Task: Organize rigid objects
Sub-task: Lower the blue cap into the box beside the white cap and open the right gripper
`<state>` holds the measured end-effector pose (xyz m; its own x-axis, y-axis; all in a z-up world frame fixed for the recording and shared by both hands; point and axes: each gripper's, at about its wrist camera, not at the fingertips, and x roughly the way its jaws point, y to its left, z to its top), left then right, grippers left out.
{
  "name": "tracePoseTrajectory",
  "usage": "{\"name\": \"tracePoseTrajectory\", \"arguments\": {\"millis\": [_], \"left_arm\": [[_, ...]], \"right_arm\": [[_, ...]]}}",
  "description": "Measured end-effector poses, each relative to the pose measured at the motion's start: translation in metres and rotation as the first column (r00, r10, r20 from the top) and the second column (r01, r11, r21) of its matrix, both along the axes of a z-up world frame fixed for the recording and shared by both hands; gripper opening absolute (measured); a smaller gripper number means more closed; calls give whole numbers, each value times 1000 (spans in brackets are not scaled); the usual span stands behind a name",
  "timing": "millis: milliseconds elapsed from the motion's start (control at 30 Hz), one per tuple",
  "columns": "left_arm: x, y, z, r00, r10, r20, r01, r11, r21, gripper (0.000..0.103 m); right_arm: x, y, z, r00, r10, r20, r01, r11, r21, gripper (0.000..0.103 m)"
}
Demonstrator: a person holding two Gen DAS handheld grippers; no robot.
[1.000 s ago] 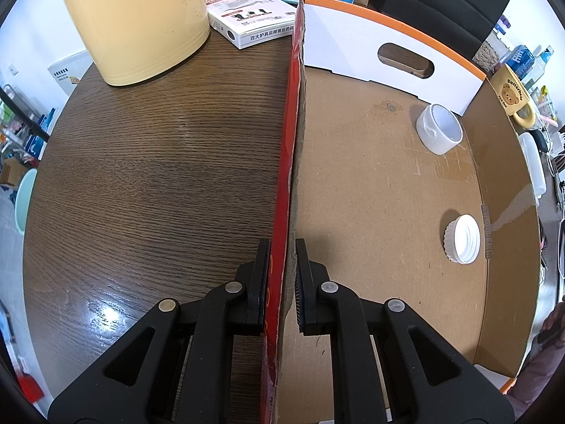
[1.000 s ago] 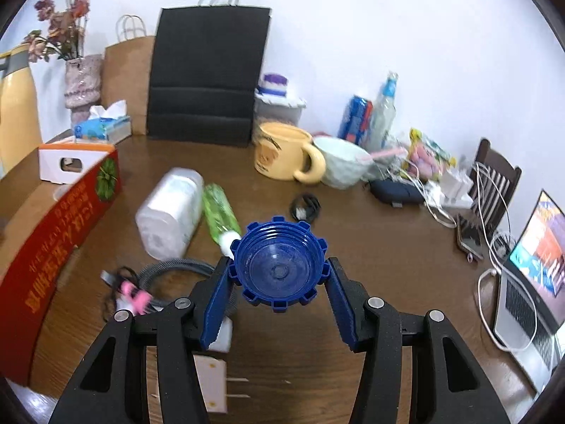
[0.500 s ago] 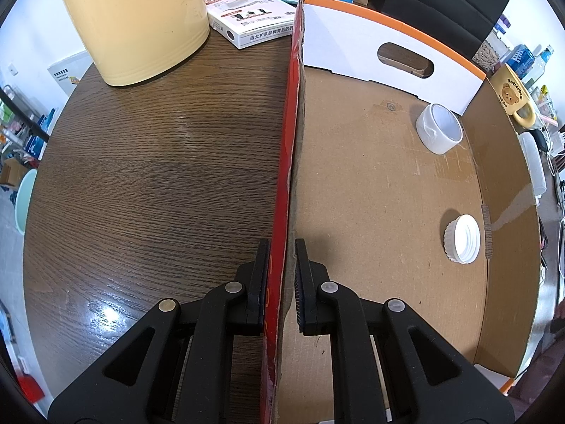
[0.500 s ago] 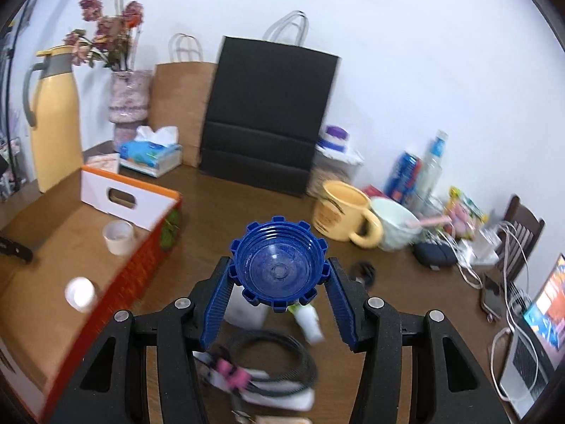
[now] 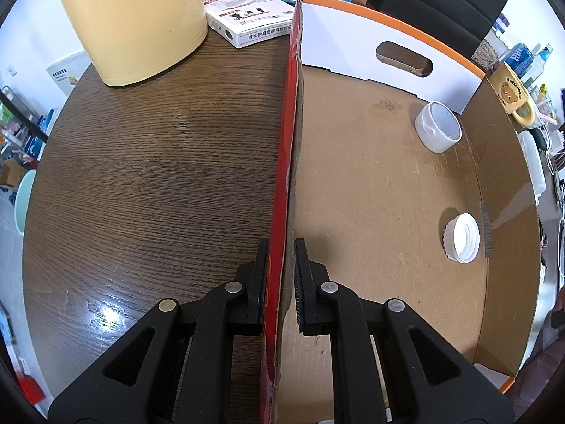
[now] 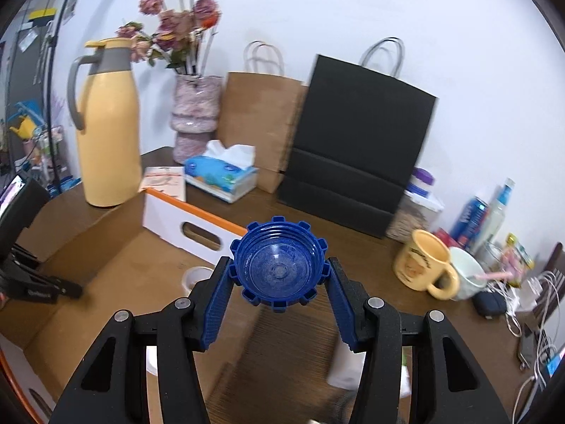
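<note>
While left gripper jaws clamp box wall | right gripper jaws hold blue cap | mug beside

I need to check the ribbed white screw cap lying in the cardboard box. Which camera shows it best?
The left wrist view: the ribbed white screw cap lies open side up on the cardboard box floor near the right wall, sharp and unobstructed. In the right wrist view I cannot find it; the right gripper holding the blue cap covers that area.
</note>
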<state>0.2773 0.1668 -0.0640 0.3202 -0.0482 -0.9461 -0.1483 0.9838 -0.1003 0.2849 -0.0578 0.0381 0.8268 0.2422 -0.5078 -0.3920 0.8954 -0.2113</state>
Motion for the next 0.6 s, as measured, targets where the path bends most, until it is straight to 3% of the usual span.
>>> {"name": "tracePoseTrajectory", "arguments": {"millis": [600], "left_arm": [[0, 0, 0, 1000, -1, 0, 1, 1000, -2, 9]], "right_arm": [[14, 46, -38, 986, 80, -144, -86, 996, -36, 57]]}}
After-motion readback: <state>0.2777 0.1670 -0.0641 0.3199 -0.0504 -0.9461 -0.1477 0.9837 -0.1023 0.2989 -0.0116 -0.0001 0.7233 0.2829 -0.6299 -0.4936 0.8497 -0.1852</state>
